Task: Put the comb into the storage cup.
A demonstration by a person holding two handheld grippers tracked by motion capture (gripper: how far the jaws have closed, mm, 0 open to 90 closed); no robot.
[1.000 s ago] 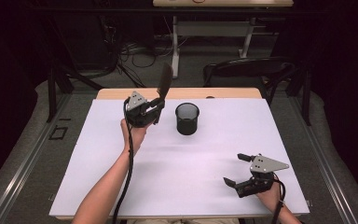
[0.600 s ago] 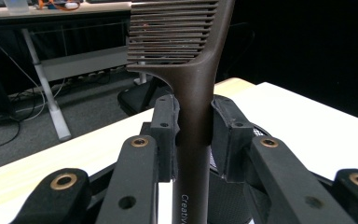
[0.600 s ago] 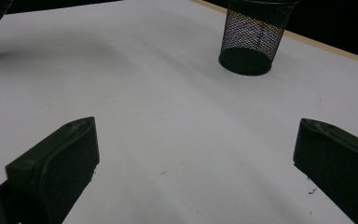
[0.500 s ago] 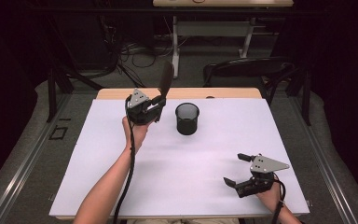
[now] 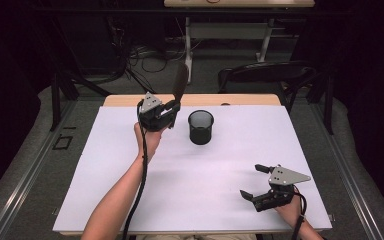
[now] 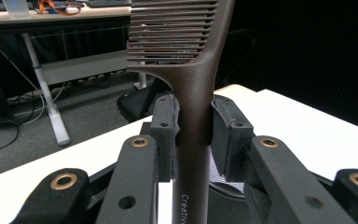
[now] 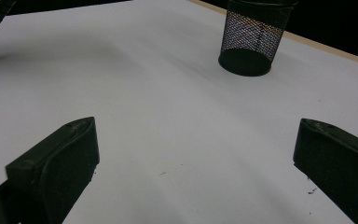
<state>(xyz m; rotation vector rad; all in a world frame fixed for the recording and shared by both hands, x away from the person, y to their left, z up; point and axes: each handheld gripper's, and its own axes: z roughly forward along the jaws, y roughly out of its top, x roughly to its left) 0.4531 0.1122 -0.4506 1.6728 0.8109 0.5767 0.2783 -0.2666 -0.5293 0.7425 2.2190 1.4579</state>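
The left gripper (image 5: pixel 174 102) is raised off the table at about 11 o'clock, jaws clamped and pointing toward 1 o'clock. The right gripper (image 5: pixel 252 181) rests low at 5 o'clock, jaws spread wide, facing 9 o'clock.

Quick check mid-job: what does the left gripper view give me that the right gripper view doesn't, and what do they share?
Left gripper view: the brown comb upright, its handle clamped between the pads of the left hand-held gripper, teeth at the top, with desks and cables on the floor behind.

Right gripper view: the right hand-held gripper with jaws wide apart and nothing between them, over bare white table, and the whole black mesh cup standing upright.

Both: the white tabletop and some of the mesh cup, though it's a sliver behind the comb handle in the left one.
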